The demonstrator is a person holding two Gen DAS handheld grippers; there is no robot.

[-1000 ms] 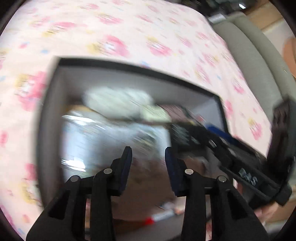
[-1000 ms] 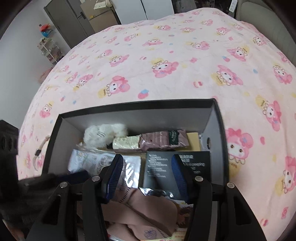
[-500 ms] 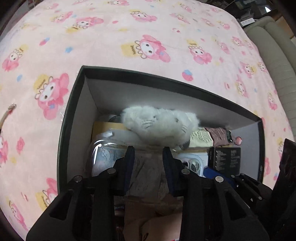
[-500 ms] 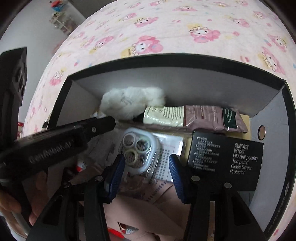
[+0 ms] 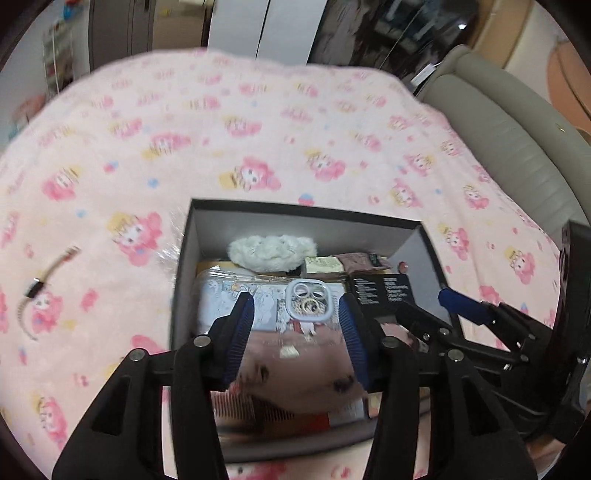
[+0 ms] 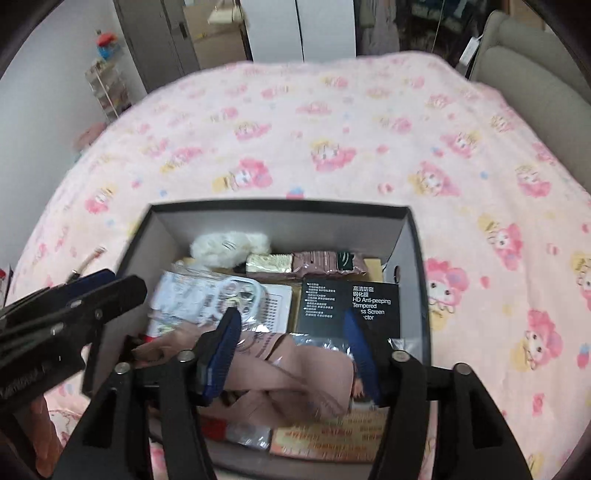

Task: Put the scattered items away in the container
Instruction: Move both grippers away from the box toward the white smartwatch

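Observation:
A black box (image 5: pixel 303 210) (image 6: pixel 280 206) stands on the pink patterned bedspread (image 5: pixel 258 122). It holds a white plush (image 5: pixel 271 249), a clear phone case (image 5: pixel 308 302), a black screen-protector pack (image 6: pixel 351 306), a brown packet (image 6: pixel 328 262) and a pink cloth (image 6: pixel 295 373). My left gripper (image 5: pixel 295 306) hovers over the box with its jaws opening and nothing between them. My right gripper (image 6: pixel 290 321) hangs beside it over the pink cloth, jaws also opening and empty. A metal-band watch (image 5: pixel 40 291) lies on the bedspread left of the box.
A grey padded headboard (image 5: pixel 498 122) runs along the bed's right side. Wardrobe doors (image 6: pixel 325 26) and a small shelf rack (image 6: pixel 107 88) stand beyond the far edge. The bedspread spreads wide around the box.
Both grippers have lifted up and back out of the box, and their jaws have spread wider. The items lie in the box as before.

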